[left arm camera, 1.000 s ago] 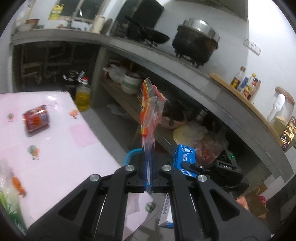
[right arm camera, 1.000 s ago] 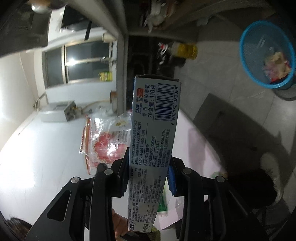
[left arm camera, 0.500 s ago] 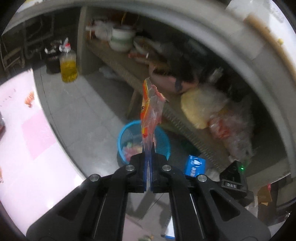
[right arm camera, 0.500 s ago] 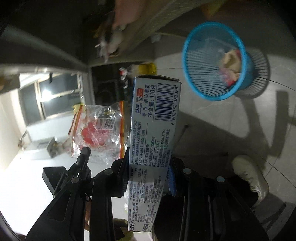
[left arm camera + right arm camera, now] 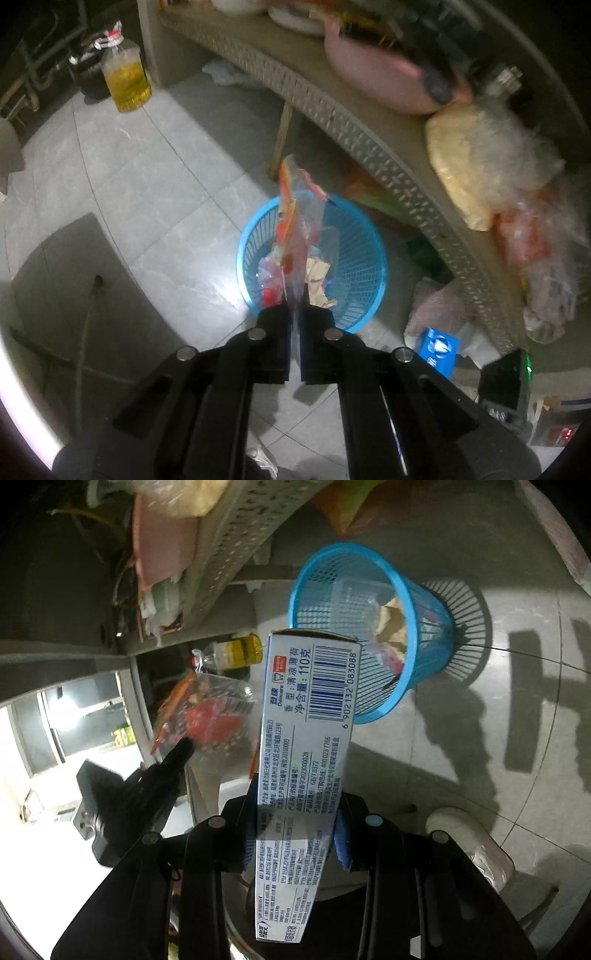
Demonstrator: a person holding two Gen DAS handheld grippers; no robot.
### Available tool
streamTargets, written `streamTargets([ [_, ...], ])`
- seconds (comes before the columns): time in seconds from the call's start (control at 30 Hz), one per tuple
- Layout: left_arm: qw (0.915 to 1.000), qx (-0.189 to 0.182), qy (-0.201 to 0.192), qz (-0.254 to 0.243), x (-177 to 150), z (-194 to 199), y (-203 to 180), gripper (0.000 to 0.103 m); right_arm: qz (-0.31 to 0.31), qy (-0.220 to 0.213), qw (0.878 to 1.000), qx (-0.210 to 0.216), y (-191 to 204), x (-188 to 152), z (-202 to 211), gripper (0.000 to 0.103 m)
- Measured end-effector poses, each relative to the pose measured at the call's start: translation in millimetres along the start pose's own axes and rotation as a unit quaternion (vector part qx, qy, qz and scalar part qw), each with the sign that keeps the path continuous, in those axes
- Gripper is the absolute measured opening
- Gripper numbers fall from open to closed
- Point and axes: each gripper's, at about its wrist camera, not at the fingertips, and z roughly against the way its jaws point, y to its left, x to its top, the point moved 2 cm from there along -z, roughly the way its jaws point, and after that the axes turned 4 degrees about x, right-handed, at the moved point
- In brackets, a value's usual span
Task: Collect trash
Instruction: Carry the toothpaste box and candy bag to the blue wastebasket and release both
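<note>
Left gripper (image 5: 294,306) has its jaws pinched together on the bottom edge of a clear plastic snack bag (image 5: 299,206) with orange and red print, and the bag stands up from the fingertips toward the middle of the frame, right in line with the blue mesh trash basket (image 5: 364,236) on the grey tile floor (image 5: 147,177). The basket has some crumpled wrappers and paper (image 5: 317,273) down in the bottom. Upper left of that view there's a jug of yellow oil (image 5: 127,79), a woven shelf (image 5: 332,107) curves across the top right with bags piled on it, and a small blue box (image 5: 437,345) sits on the floor at lower right. Right gripper (image 5: 295,834) is clamped on a long white and blue toothpaste box (image 5: 303,760), barcode end pointing up toward the centre of the frame. In that view the basket (image 5: 314,579) is upper right of the box, tilted looking from this angle, with its shadow spread over the floor (image 5: 517,657). The snack bag (image 5: 207,716) shows up at middle left, held by the other gripper (image 5: 183,747), just beside the box. The oil jug (image 5: 240,651) is behind them near the upper middle.
</note>
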Motion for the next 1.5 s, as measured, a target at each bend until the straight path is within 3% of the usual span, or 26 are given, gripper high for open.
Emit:
streamTargets([
  [0.03,0.9999,0.009,0.013,-0.002,4,-13,-1,0.017,-0.003,-0.002,1.000,-0.001,-1,1,0,0.034],
  [0.07,0.9996,0.019,0.019,0.001,7,-24,0,0.034,-0.004,-0.003,1.000,-0.002,-3,3,0,0.034],
  [0.13,0.9991,0.038,0.018,0.008,10,-34,3,0.048,-0.007,-0.006,1.000,-0.006,-7,5,1,0.034],
  [0.3,0.9991,0.024,0.008,0.033,12,-29,12,0.050,0.001,-0.012,1.000,-0.025,-10,9,3,0.034],
  [0.47,0.9991,0.024,-0.034,0.007,7,20,16,0.056,0.046,-0.020,0.995,-0.082,0,14,-3,0.034],
  [0.6,0.9971,0.018,-0.074,-0.006,-7,74,25,0.062,0.137,-0.024,0.978,-0.158,33,17,-24,0.034],
  [0.67,0.9956,0.006,-0.093,-0.009,-20,108,35,0.064,0.207,-0.029,0.956,-0.208,59,16,-42,0.034],
  [0.73,0.9928,-0.005,-0.120,-0.001,-35,142,49,0.067,0.284,-0.036,0.923,-0.256,88,14,-64,0.034],
  [0.83,0.9872,-0.004,-0.158,0.016,-61,182,69,0.071,0.397,-0.050,0.857,-0.325,127,10,-105,0.034],
  [0.9,0.9845,-0.004,-0.173,0.028,-80,203,82,0.071,0.439,-0.054,0.826,-0.350,144,10,-127,0.034],
  [1.03,0.9803,-0.007,-0.192,0.047,-113,228,98,0.073,0.516,-0.050,0.746,-0.418,159,15,-189,0.034],
  [1.1,0.9785,-0.005,-0.199,0.052,-125,237,104,0.073,0.523,-0.023,0.729,-0.442,151,21,-218,0.042],
  [1.13,0.9776,-0.006,-0.203,0.055,-131,242,108,0.074,0.514,0.000,0.728,-0.454,143,28,-232,0.055],
  [1.17,0.9769,-0.007,-0.206,0.059,-136,246,111,0.074,0.503,0.012,0.728,-0.465,136,34,-239,0.058],
  [1.23,0.9752,-0.007,-0.212,0.064,-145,254,117,0.075,0.482,0.015,0.734,-0.478,126,42,-240,0.058],
  [1.33,0.9724,0.002,-0.225,0.063,-157,264,125,0.077,0.464,0.002,0.760,-0.456,125,41,-219,0.061],
  [1.5,0.9680,-0.001,-0.242,0.066,-175,275,132,0.077,0.465,-0.019,0.781,-0.416,134,13,-166,0.063],
])
